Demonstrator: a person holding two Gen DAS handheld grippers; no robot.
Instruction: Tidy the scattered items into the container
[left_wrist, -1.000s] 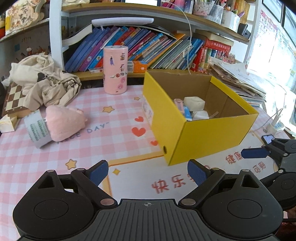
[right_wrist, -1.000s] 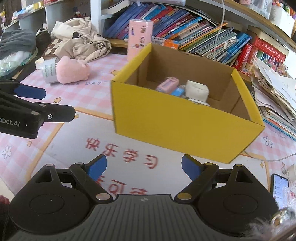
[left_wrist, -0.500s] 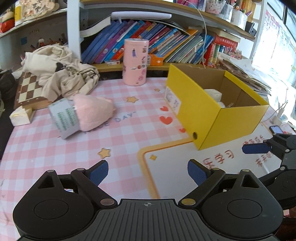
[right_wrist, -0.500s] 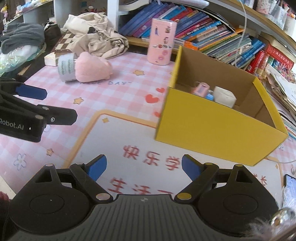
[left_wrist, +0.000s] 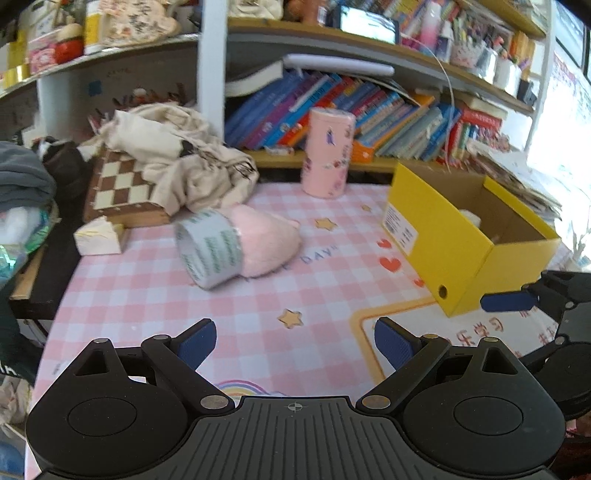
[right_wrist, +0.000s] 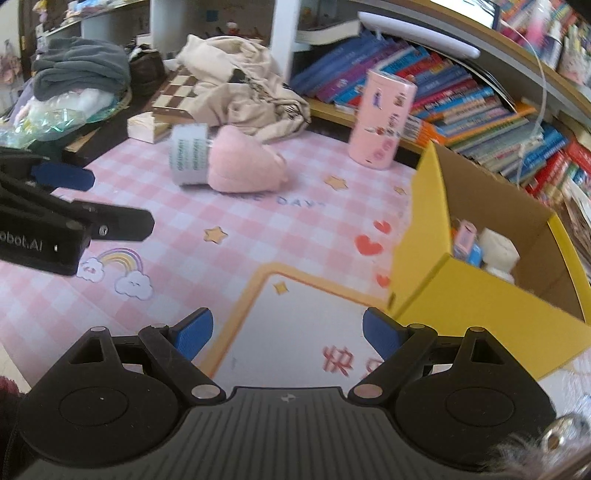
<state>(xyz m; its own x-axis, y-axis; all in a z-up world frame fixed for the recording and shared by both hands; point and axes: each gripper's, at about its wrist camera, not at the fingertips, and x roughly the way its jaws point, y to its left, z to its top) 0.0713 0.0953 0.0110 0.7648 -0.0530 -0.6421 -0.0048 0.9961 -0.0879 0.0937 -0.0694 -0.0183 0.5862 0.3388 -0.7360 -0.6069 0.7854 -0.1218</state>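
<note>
Left gripper (left_wrist: 293, 341) above the pink checked mat (left_wrist: 147, 295), jaws wide apart, nothing between the blue pads. Right gripper (right_wrist: 286, 334) likewise spread wide and empty, over the mat's white panel.

Plush (left_wrist: 264, 245), pink, lying on its side on the mat, well apart from both grippers. Long axis roughly level across both views, narrow end toward the box (left_wrist: 461, 251), broad end pressed against the tape roll (left_wrist: 210, 247). Roll tipped on its edge, open face turned away from the plush, close to the chessboard (left_wrist: 118, 184) and a small cream carton (left_wrist: 99, 240).

Box yellow, open-topped, standing on the mat to the right of the plush, with clear mat between them. Pink canister (left_wrist: 327, 151) upright behind, by the bookshelf.

From the left wrist: box label and finger hole on its end wall, almost nothing of the inside. From the right wrist: inside of the box, a white block (right_wrist: 498, 253) and a small pink item (right_wrist: 464, 236) against the near wall; also the rainbow print by the left gripper.
</note>
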